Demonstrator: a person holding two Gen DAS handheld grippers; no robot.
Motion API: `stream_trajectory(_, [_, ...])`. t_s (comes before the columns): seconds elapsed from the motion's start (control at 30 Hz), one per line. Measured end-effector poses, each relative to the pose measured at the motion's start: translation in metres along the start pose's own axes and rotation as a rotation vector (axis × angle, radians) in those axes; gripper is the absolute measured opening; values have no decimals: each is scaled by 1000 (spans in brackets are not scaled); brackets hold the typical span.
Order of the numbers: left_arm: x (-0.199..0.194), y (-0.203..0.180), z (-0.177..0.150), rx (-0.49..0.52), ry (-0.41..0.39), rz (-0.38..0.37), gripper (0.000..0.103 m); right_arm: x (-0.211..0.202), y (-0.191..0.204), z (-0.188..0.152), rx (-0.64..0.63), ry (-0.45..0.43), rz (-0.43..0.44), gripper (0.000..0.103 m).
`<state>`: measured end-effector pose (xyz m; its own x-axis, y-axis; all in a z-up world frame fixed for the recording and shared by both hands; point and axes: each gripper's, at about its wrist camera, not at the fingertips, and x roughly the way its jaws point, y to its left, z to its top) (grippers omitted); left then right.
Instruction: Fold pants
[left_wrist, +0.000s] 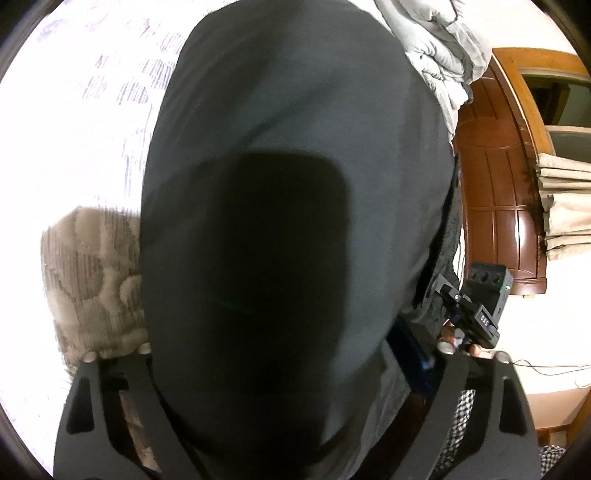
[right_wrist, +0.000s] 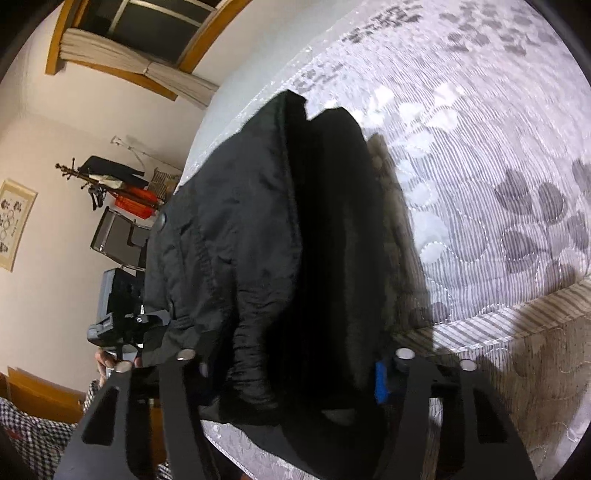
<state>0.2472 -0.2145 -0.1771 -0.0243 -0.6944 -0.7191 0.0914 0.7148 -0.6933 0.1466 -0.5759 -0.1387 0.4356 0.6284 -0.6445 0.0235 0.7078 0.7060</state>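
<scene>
Dark grey pants (left_wrist: 288, 122) lie folded on the patterned bedspread (left_wrist: 74, 122) and fill most of the left wrist view. My left gripper (left_wrist: 295, 350) stands wide around their near end. The cloth reaches both fingers and touches the blue pad (left_wrist: 413, 362). In the right wrist view the pants (right_wrist: 229, 236) appear as a thick black bundle with a button at the waist. My right gripper (right_wrist: 295, 354) is shut on that bundle. The fabric is bunched between the left finger (right_wrist: 184, 373) and the blue pad (right_wrist: 380, 380). The pads themselves are mostly hidden by cloth.
A folded grey quilt (left_wrist: 436, 48) lies beyond the pants by the bed's edge. A brown wooden door (left_wrist: 495, 184) and curtains (left_wrist: 561, 206) stand to the right. Bedspread (right_wrist: 491, 177) stretches right of the bundle. A coat rack and boxes (right_wrist: 122, 199) stand by the wall.
</scene>
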Motion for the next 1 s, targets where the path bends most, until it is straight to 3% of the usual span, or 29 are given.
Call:
stream_trajectory(0.2, [-13, -3, 1, 39, -40, -38, 52, -10, 38, -3, -61, -44, -48, 42])
stream_trajectory(0.4, [-23, -13, 0, 105, -100, -61, 34, -23, 72, -4, -169, -91, -118, 40])
stream_trajectory(0.77, [-55, -49, 13, 200, -231, -98, 26, -51, 111, 14, -276, -180, -133, 39])
stream_trajectory(1.0, [-89, -69, 38, 254, -319, -92, 26, -54, 141, 52, -351, -231, -122, 39])
